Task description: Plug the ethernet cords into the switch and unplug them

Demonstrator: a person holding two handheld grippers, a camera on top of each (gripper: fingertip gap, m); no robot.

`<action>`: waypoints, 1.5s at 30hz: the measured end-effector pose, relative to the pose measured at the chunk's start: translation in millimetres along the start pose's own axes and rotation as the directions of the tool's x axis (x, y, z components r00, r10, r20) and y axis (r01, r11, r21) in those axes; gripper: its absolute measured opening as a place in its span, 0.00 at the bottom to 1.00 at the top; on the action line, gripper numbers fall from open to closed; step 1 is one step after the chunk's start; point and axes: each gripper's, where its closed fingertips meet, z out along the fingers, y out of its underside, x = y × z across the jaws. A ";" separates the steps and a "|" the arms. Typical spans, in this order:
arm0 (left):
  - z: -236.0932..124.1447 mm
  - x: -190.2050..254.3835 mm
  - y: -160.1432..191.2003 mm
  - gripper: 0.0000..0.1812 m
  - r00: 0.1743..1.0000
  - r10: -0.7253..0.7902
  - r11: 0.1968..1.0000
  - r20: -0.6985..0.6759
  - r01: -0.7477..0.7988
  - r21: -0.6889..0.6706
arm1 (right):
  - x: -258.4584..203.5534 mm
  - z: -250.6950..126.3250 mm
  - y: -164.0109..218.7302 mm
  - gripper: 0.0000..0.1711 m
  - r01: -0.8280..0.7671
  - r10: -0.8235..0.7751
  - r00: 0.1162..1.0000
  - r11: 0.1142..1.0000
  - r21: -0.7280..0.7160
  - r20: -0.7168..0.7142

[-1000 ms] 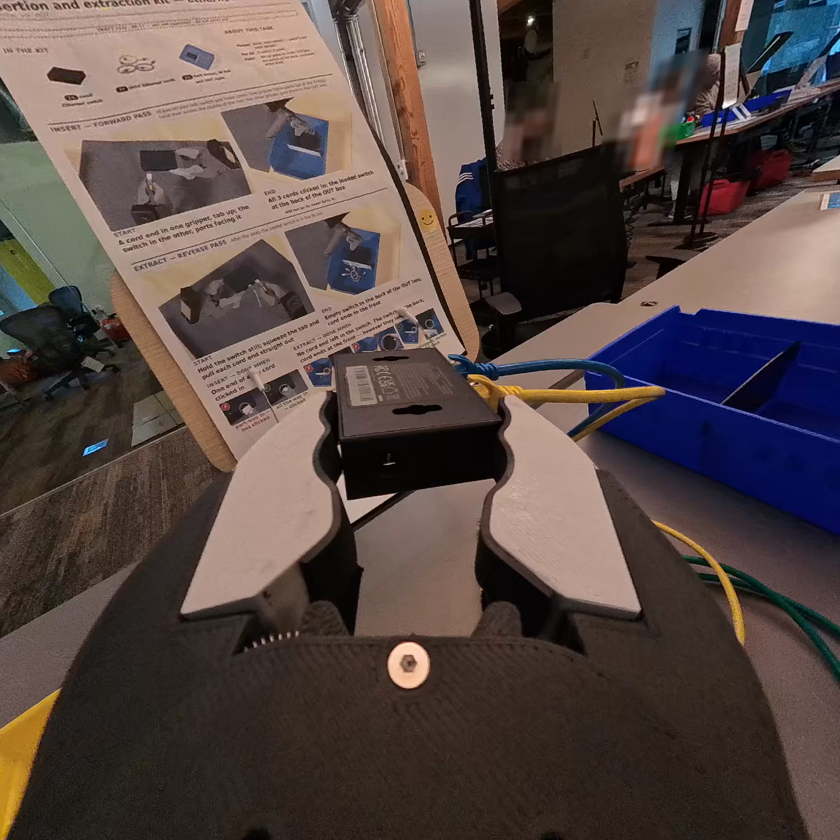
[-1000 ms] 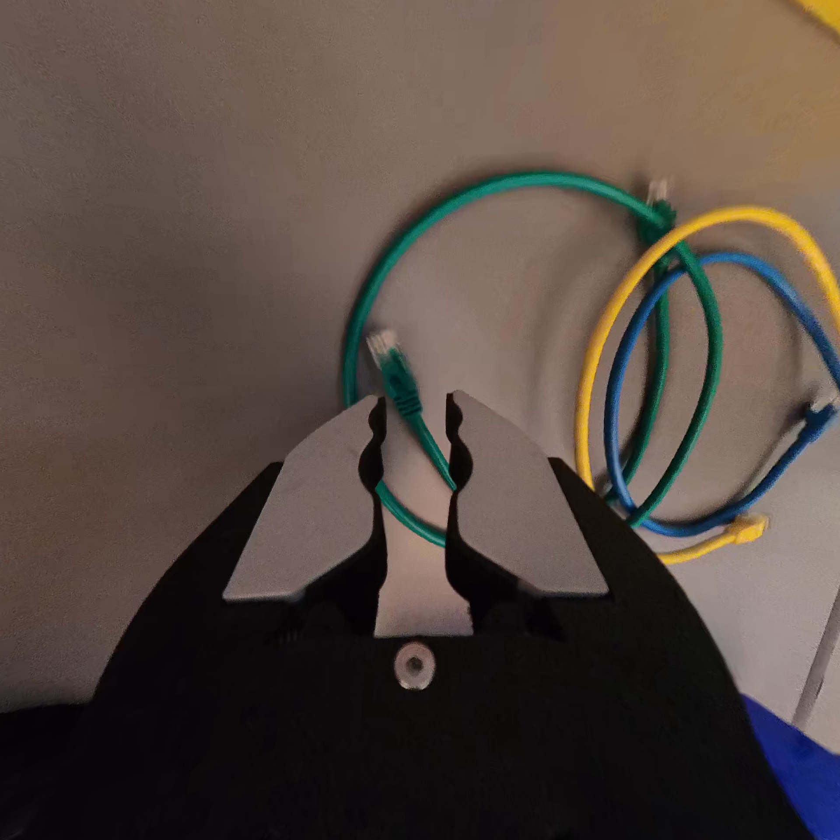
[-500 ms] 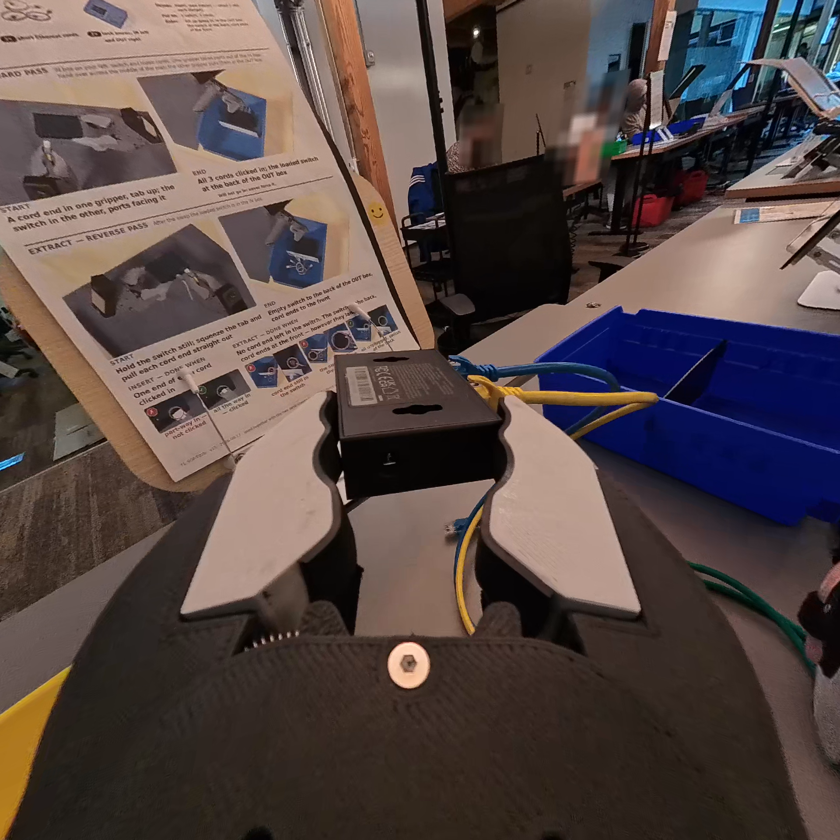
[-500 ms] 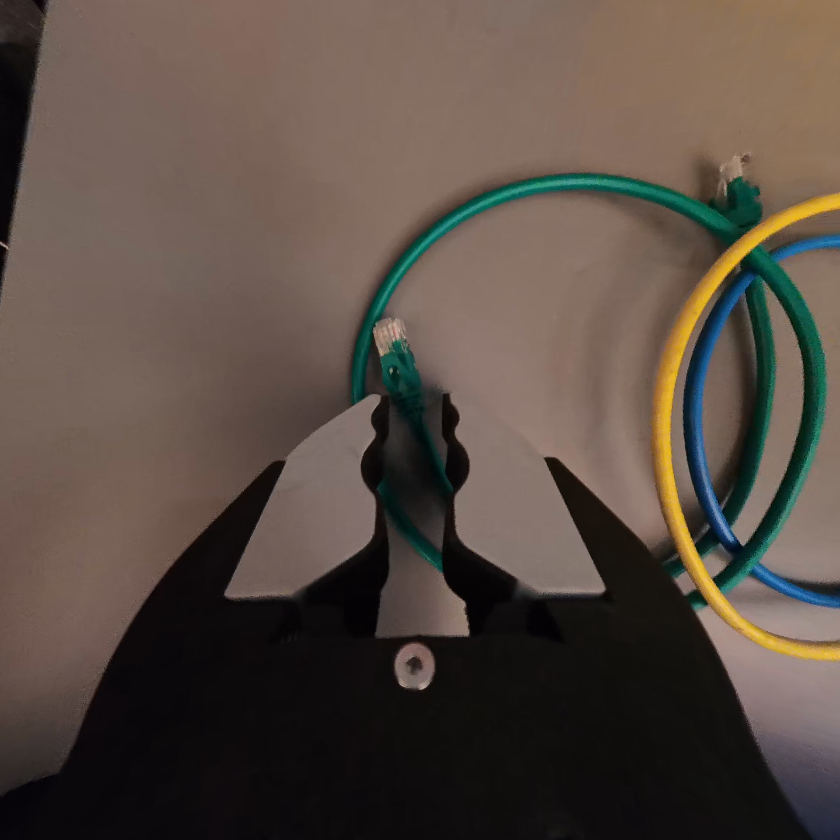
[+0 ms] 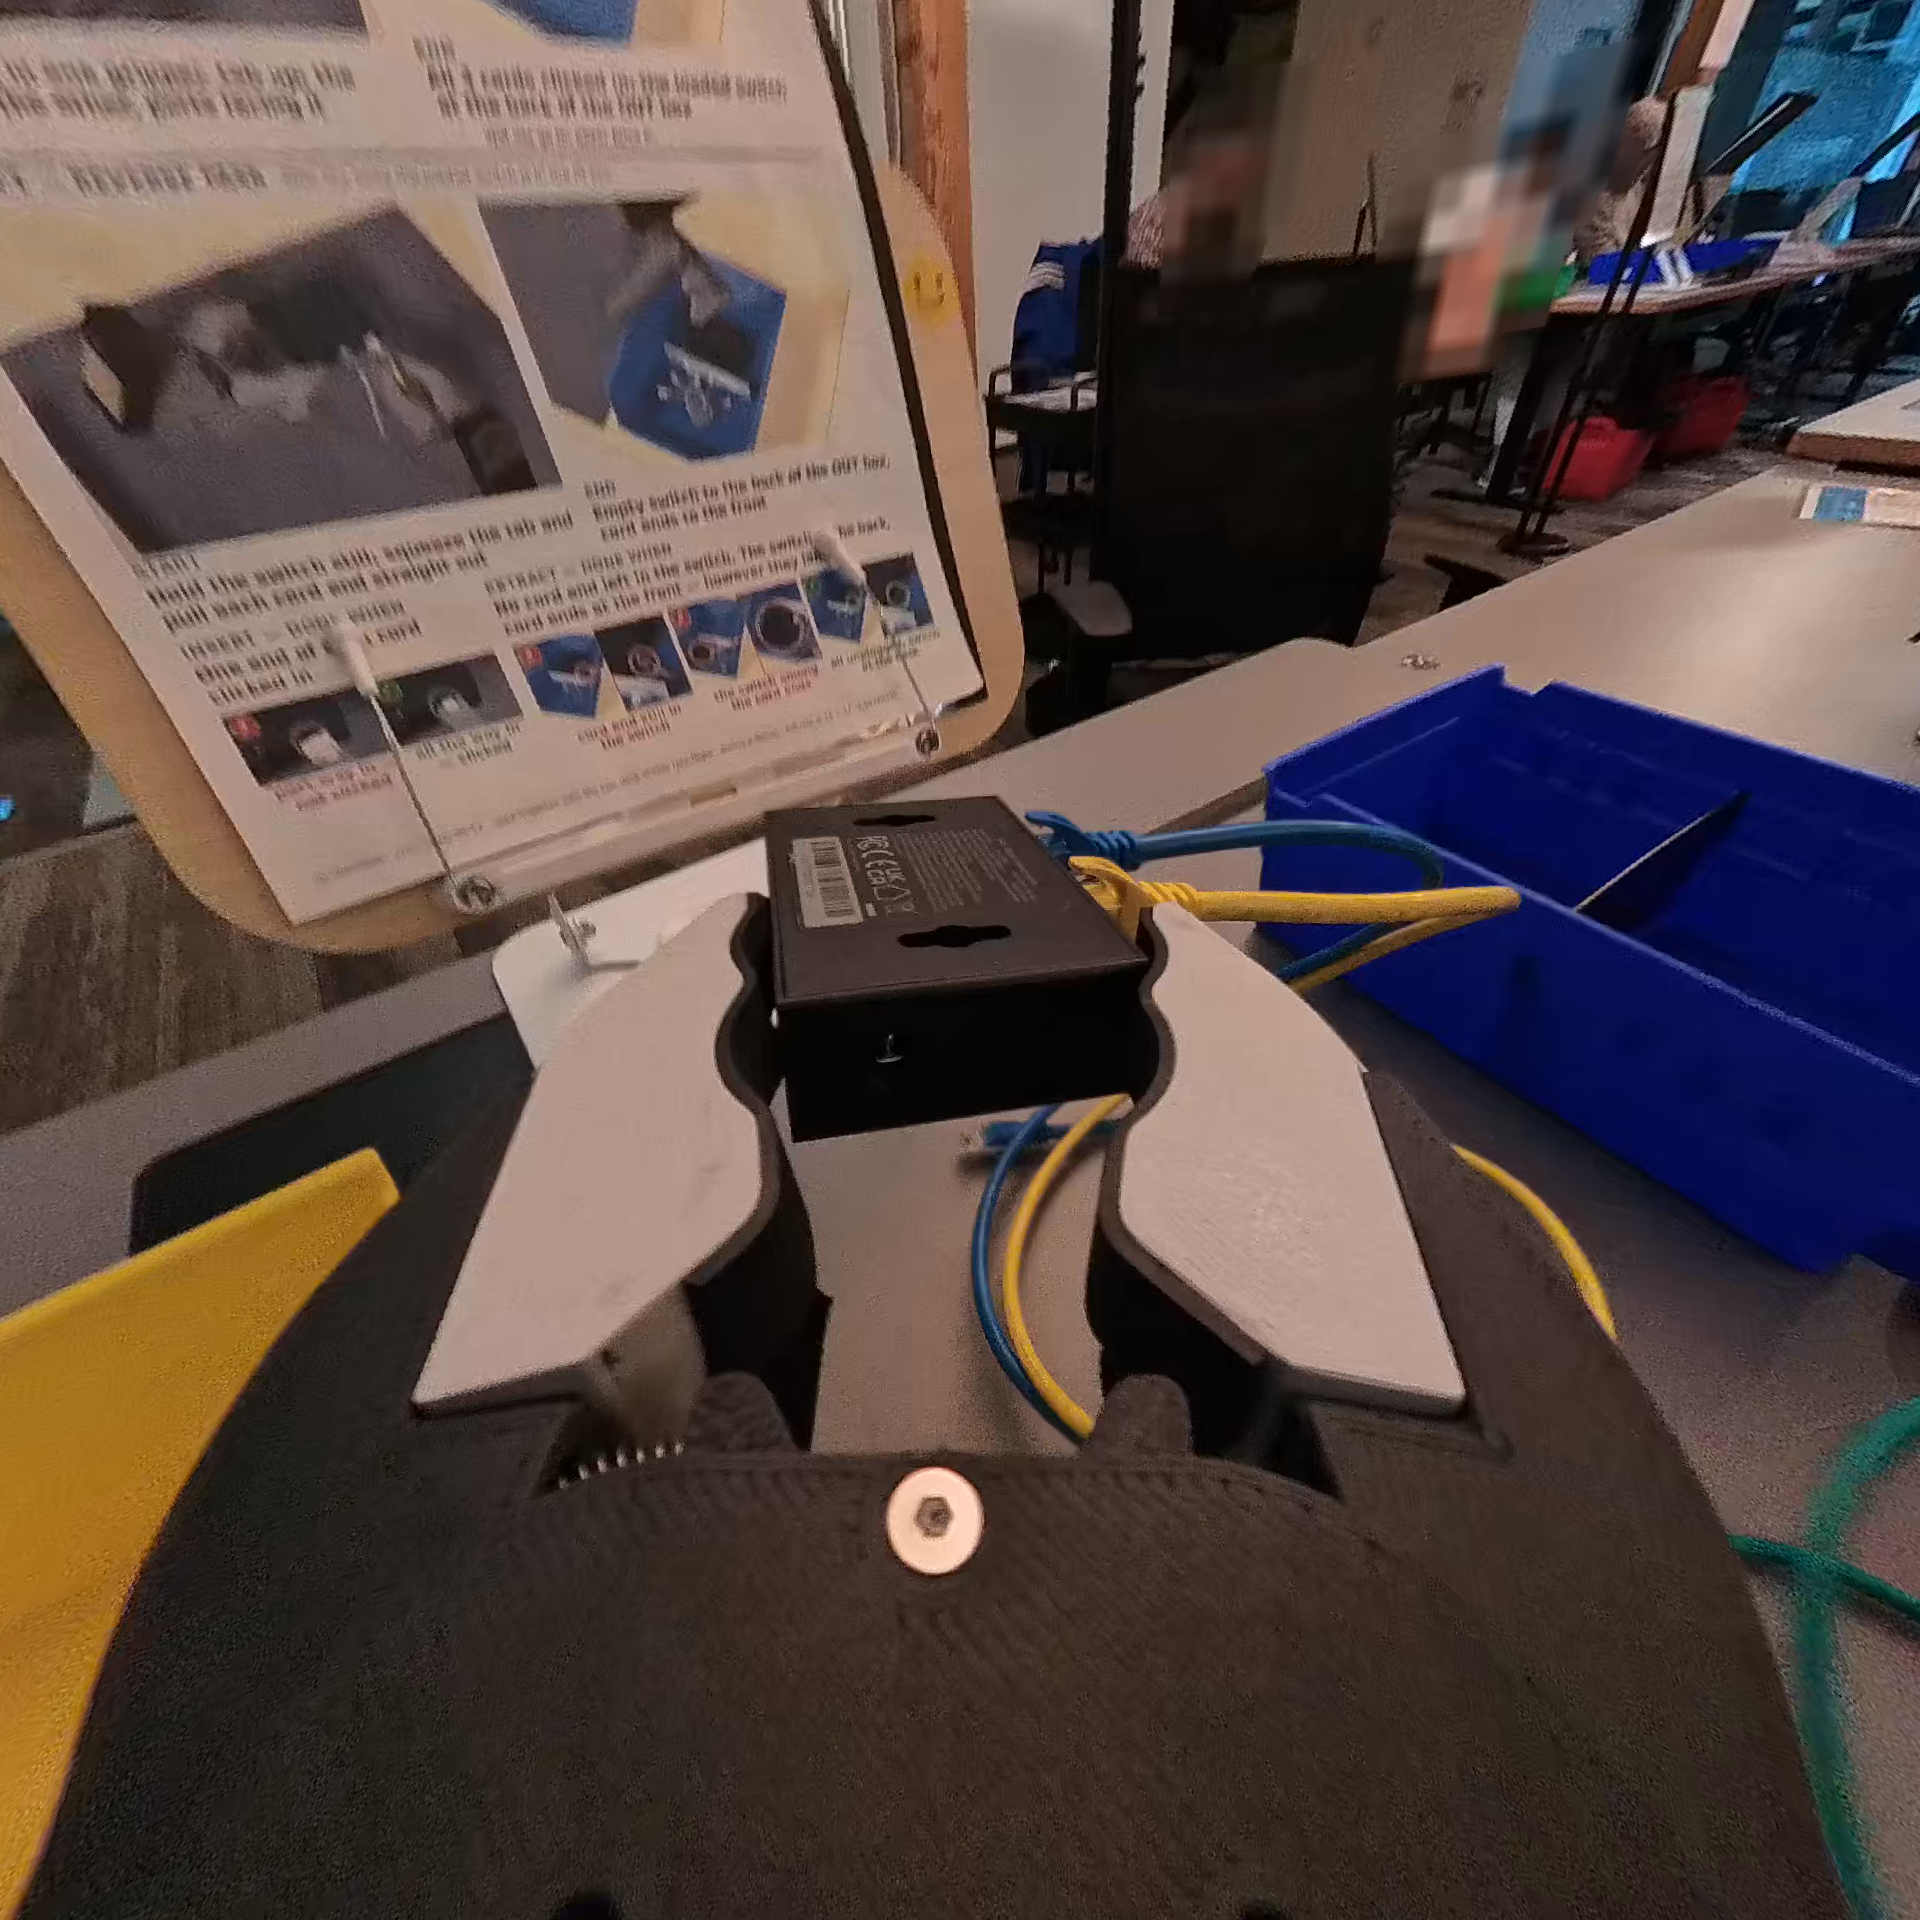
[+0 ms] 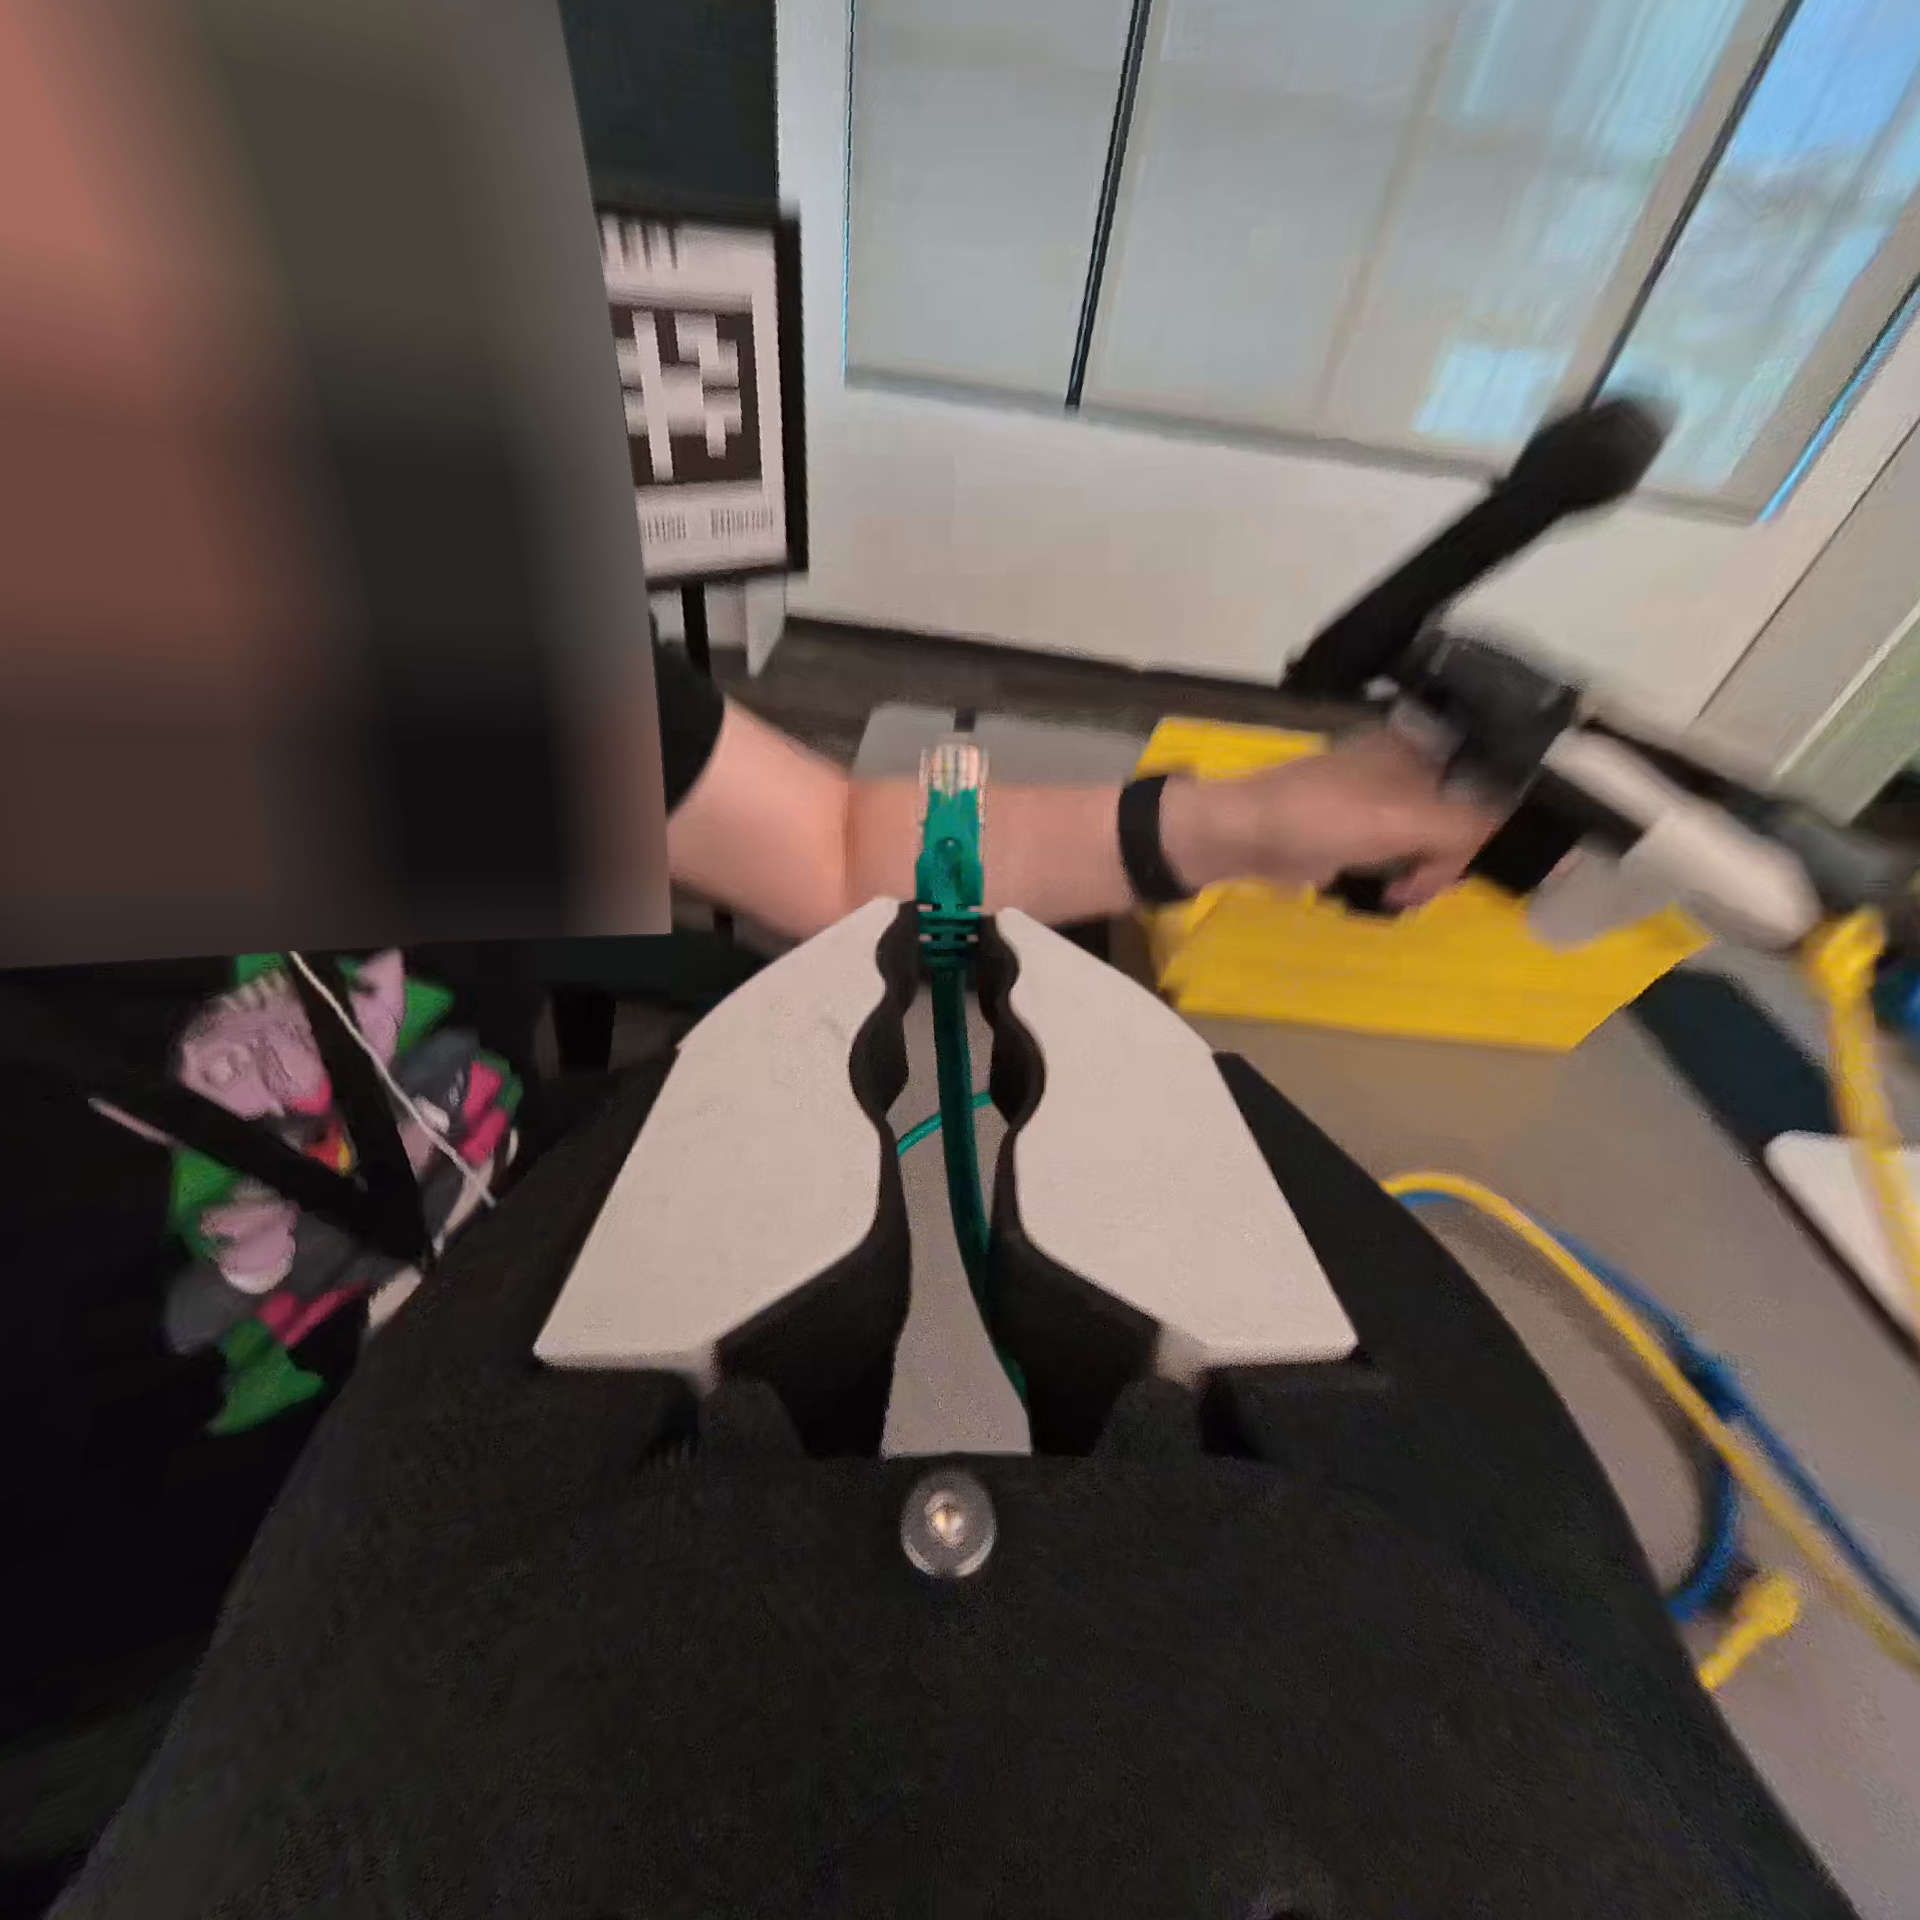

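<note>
Left wrist view first: the left gripper (image 5: 951, 966) is clamped on the black switch (image 5: 940, 940), held above the grey table (image 5: 1683, 603) with its labelled underside up. Blue cord (image 5: 1236, 836) and yellow cord (image 5: 1309, 902) are plugged into its right side and loop off toward the blue bin (image 5: 1621, 997). An instruction board (image 5: 447, 436) leans behind. Over on the right wrist view, the right gripper (image 6: 948, 920) pinches the green cord (image 6: 951, 1039) just behind its plug, clear tip pointing up and forward, with a person's forearm (image 6: 997, 831) beyond it.
</note>
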 end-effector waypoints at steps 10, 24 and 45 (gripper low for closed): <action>28.7 49.5 82.8 0.35 0.974 -0.112 0.967 -0.195 0.061 -0.249 | 19.6 -27.0 -76.3 0.07 -0.012 0.001 0.984 0.998 -0.056 -0.178; -0.9 78.8 204.0 0.35 0.984 -0.050 0.830 -0.170 -0.054 -0.555 | 64.0 -10.1 -80.1 0.07 -0.078 0.070 0.991 0.994 -0.071 -0.111; -116.1 148.6 -63.7 0.27 0.758 -0.007 0.983 -0.652 0.123 0.133 | 115.3 14.8 -1.2 0.07 -0.170 0.133 0.977 0.956 -0.238 -0.164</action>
